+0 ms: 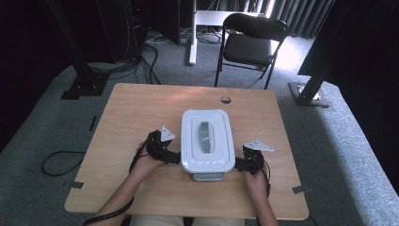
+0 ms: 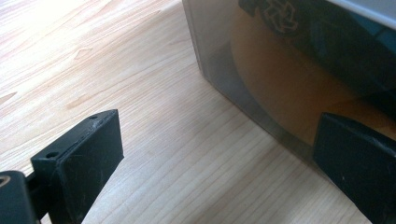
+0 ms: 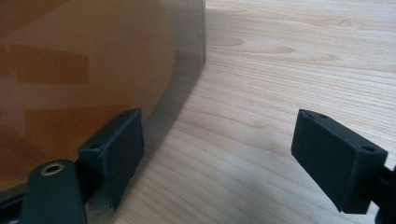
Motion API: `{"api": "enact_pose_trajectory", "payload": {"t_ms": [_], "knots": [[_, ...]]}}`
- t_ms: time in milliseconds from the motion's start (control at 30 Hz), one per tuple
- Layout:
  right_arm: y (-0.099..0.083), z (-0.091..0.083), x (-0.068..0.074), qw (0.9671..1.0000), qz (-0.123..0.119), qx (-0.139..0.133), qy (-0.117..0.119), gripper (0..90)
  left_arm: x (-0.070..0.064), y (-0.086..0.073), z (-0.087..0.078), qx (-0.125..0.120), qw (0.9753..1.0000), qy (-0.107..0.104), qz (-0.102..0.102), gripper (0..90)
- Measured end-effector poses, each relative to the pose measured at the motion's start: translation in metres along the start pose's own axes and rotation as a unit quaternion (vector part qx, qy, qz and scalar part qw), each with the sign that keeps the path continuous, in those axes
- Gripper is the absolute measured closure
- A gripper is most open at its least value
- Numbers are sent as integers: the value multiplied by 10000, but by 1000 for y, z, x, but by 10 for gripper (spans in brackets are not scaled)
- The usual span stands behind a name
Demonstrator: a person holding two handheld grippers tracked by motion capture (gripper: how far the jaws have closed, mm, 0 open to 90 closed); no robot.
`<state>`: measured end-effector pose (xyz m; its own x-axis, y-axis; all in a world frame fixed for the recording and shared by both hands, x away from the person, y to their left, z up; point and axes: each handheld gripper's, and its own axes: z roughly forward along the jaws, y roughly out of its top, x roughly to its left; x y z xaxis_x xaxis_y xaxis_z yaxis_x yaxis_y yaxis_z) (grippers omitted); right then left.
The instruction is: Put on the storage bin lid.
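A clear plastic storage box with a white lid and a grey handle stands at the middle of the wooden table. My left gripper sits against the box's left side near its front corner, jaws open. In the left gripper view the box's clear wall rises just ahead, with one pad close to it. My right gripper sits at the box's right front corner, open. In the right gripper view its left pad rests beside the curved clear wall.
A black folding chair stands beyond the table's far edge. A small round hole is in the tabletop near the far edge. Black stand legs flank the table on grey carpet. A cable loops on the floor at left.
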<state>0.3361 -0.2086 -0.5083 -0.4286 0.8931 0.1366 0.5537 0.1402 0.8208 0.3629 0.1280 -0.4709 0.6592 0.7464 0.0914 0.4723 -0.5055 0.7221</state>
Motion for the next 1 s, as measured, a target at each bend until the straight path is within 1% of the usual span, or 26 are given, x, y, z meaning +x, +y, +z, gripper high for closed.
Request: {"api": "enact_pose_trajectory", "payload": {"t_ms": [33,67,133,333,367,400,433,467,500,533,567,600,633,667,700,767,967,1000], "knots": [[0,-1,1,10000,38,19,49,180,0,-1,0,11,10000,9,28,27],[0,-1,1,10000,38,19,49,180,0,-1,0,11,10000,9,28,27],[0,-2,4,10000,10,14,31,180,1,-2,-1,2,10000,22,-3,27],[-3,-4,7,9999,-40,16,117,181,2,-9,1,26,10000,-44,-37,27],[-4,-4,7,9999,-114,-22,70,159,2,-11,1,12,10000,-86,16,27],[-4,-4,7,9999,-114,-22,70,159,2,-11,1,12,10000,-86,16,27],[-3,-4,6,9998,-189,-37,45,129,2,-12,0,-28,9999,-137,10,27],[-3,-4,6,9998,-189,-37,45,129,2,-12,0,-28,9999,-137,10,27],[-1,-4,5,9997,-237,-53,-40,130,2,-12,-1,-50,9999,-133,23,27],[0,-4,5,9997,-242,-55,-24,130,4,-12,-3,-122,9999,-111,-40,27],[1,-5,4,9997,-245,-59,-59,130,4,-12,-4,-180,9997,-124,-62,27],[1,-5,4,9997,-245,-59,-59,130,4,-12,-4,-180,9997,-124,-62,27],[3,-5,3,9996,-247,-86,-53,130,5,-11,-6,-242,9996,-134,-70,27],[3,-5,3,9996,-247,-86,-53,130,5,-11,-6,-242,9996,-134,-70,27],[5,-5,3,9996,-232,-100,-103,130,6,-11,-7,-245,9996,-114,-65,27],[6,-5,1,9997,-195,-147,-87,130,6,-10,-8,-290,9995,-129,-79,27],[7,-5,0,9996,-218,-158,-129,130,8,-12,-11,-312,9994,-106,-108,27],[7,-5,0,9996,-191,-163,-101,130,8,-12,-11,-312,9994,-106,-108,27]]}}
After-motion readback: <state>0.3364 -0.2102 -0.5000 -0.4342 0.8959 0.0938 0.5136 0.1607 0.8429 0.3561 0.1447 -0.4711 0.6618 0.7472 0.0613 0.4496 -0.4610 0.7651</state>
